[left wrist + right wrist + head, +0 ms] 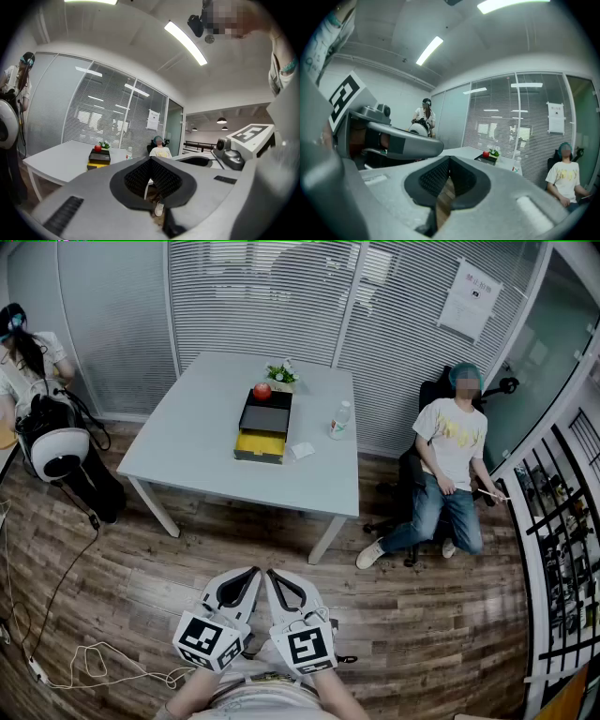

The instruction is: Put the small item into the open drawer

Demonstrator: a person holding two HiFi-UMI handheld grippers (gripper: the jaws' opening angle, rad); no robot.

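1. Down by my waist, well apart from the table (187, 446), I hold the left gripper (251, 575) and the right gripper (275, 577) side by side, their tips close together. I take this as a rest pose, since nothing is within reach.
2. Both pairs of jaws are pressed together with nothing between them. Each gripper view shows the tips meeting, empty.
3. The drawer unit (266, 416) sits mid-table with its yellow drawer (260, 443) pulled out toward me, so it can be loaded from my side.
4. A small white item (302, 451) lies on the table just beside the drawer's right corner. I judge it the thing to move, though it is too small to identify.
5. A red apple (262, 391) rests on top of the unit, behind the open drawer.
6. The task is not yet begun. I would need to walk up and open one gripper first.
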